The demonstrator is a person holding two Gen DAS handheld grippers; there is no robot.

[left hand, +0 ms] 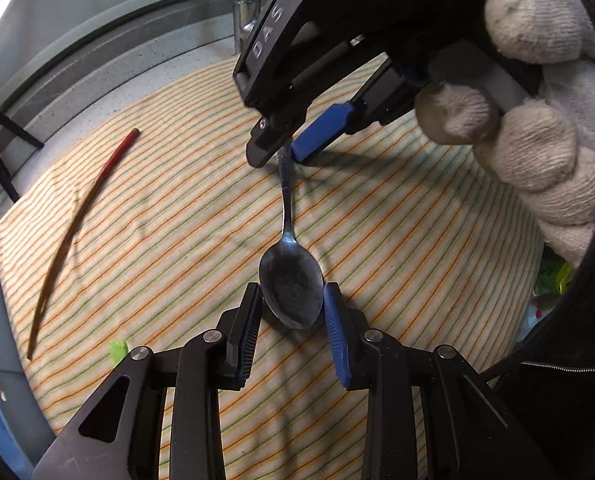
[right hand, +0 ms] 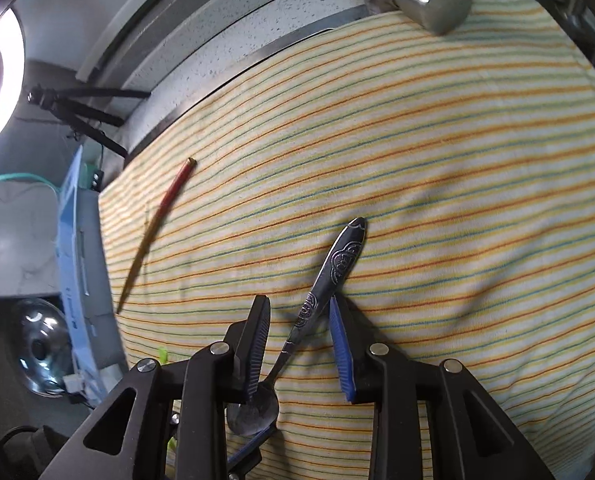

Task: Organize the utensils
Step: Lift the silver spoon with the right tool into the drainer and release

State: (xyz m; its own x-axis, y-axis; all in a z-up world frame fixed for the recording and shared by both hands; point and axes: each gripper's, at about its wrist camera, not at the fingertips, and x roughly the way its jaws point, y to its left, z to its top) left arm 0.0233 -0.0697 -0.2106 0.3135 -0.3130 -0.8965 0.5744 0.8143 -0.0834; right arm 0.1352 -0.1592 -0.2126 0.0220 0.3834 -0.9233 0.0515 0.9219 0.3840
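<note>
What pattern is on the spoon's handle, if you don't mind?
An embossed floral scroll motif on the spoon handle, clearest in the right wrist view.

Home kitchen, I think: speckled counter (right hand: 233,40) with chrome faucet (left hand: 246,4) at its back edge, glass pot lid (right hand: 41,350) off the left edge.

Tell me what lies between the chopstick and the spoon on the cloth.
Only bare striped cloth separates the chopstick from the spoon. Both wrist views show this.
</note>
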